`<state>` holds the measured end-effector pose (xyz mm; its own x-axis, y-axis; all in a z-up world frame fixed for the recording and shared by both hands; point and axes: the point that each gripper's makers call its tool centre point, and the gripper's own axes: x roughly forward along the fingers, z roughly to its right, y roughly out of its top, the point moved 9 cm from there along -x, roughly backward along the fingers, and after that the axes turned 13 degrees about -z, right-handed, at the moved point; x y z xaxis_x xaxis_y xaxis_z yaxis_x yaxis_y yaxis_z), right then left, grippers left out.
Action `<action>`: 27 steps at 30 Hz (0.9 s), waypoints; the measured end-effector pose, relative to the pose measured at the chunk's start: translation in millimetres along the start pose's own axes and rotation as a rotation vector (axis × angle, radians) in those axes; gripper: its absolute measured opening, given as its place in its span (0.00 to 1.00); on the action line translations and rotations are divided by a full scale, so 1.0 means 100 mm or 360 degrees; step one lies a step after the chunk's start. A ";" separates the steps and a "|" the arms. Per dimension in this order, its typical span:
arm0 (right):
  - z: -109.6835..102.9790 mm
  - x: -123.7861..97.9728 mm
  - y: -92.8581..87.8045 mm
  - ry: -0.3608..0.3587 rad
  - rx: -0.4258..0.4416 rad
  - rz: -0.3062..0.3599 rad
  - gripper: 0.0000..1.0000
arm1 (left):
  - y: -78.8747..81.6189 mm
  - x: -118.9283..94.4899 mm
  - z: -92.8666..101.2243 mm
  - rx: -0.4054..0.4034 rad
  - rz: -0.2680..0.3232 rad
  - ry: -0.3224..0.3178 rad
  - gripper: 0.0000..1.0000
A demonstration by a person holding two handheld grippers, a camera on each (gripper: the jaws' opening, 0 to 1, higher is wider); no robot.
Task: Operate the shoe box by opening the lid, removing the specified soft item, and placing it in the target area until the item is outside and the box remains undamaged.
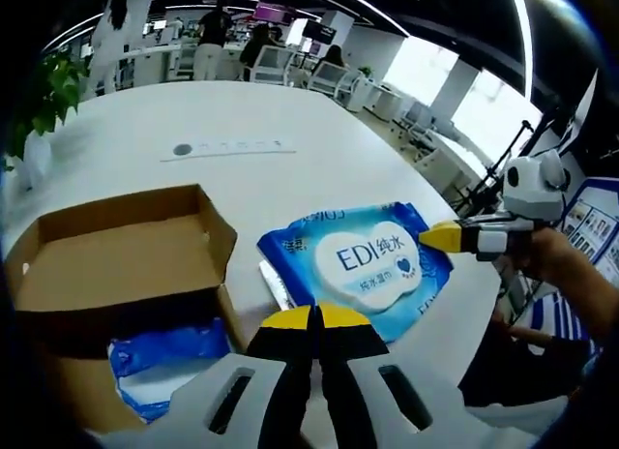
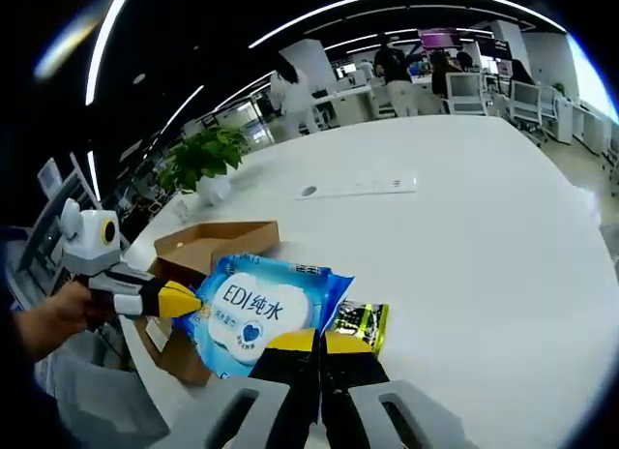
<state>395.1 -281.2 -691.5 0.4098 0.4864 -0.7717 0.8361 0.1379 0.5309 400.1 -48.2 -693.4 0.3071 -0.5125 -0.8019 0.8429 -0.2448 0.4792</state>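
- The blue wipes pack (image 1: 356, 263) lies flat on the white table (image 1: 193, 115) at centre-right of the left gripper view, outside the box; its white label reads "EDI" with Chinese characters and a small heart. In the right gripper view the same pack (image 2: 259, 312) sits at lower centre, with the same "EDI" print legible.
- The brown shoe box (image 1: 116, 265) stands open at the left of the left gripper view, lid flap raised; a second blue packet (image 1: 164, 357) lies inside it.
- The left gripper (image 1: 315, 318) rises from the bottom of its own view, yellow-tipped jaws pressed together on nothing, just short of the pack's near edge.
- The right gripper (image 2: 318, 344) likewise has its jaws together and empty, at the pack's near edge.
- A black-and-yellow packet (image 2: 360, 323) lies just beside the pack; its print is too small to read.
- A potted plant (image 2: 205, 159) stands at upper left of the right gripper view, and a white strip (image 2: 356, 187) with a round grommet lies mid-table.
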 end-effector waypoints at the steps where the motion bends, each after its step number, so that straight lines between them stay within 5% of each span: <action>1: 0.02 0.01 0.00 -0.0001 -0.0004 -0.0005 0.00 | 0.00 0.02 0.00 0.0000 -0.0007 0.0002 0.00; 27: 0.39 0.44 -0.09 0.0002 -0.0022 -0.0119 0.00 | -0.05 0.49 -0.03 0.0147 -0.0175 0.0140 0.00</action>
<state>419.2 -294.8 -743.8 0.3459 0.4755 -0.8089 0.8593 0.1856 0.4766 412.6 -69.4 -735.9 0.2560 -0.4055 -0.8775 0.8307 -0.3719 0.4142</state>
